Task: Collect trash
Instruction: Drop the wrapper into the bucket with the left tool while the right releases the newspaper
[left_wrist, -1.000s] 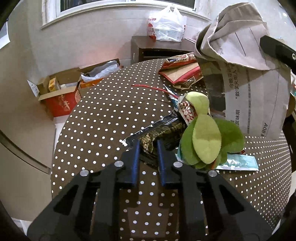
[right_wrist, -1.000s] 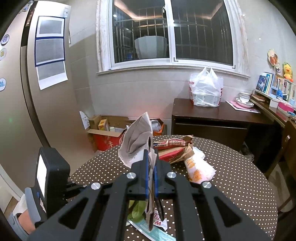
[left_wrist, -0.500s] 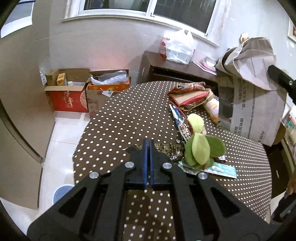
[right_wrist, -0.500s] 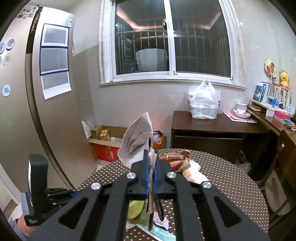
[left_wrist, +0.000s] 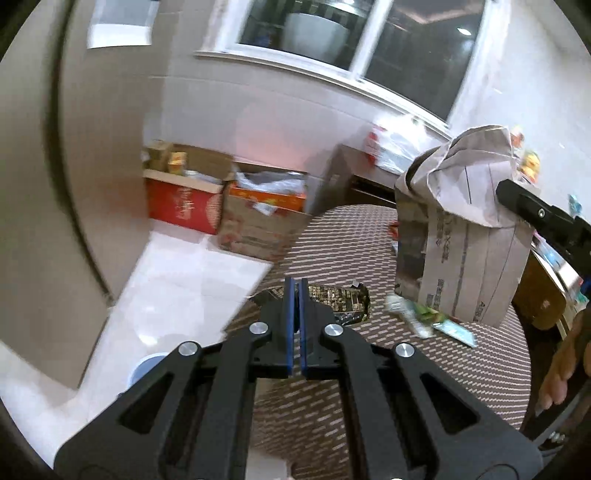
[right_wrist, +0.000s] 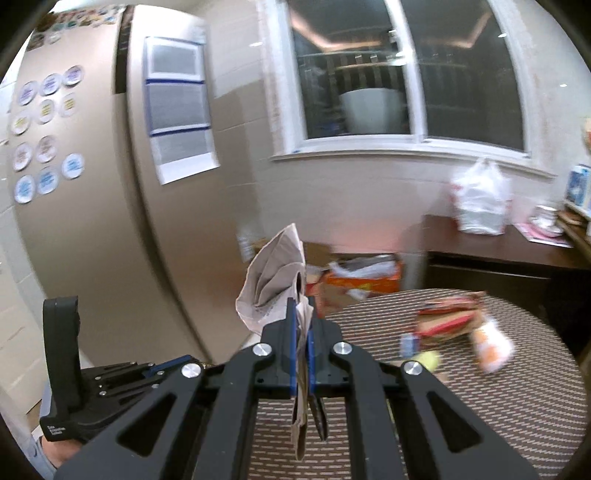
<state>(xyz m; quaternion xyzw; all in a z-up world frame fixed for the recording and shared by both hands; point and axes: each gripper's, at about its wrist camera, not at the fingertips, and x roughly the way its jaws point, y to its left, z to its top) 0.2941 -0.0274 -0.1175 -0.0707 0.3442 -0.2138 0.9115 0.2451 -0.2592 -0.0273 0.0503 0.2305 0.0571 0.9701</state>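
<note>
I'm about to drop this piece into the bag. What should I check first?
1. Left gripper shut on the wrapper: ok.
2. Right gripper shut on the bag: ok.
3. Bag mouth open towards the wrapper: cannot tell; its top is crumpled over.
4. Path from wrapper to bag free of other things: ok in the left wrist view.
5. Table cleared of trash: not ok; packets lie on it.
</note>
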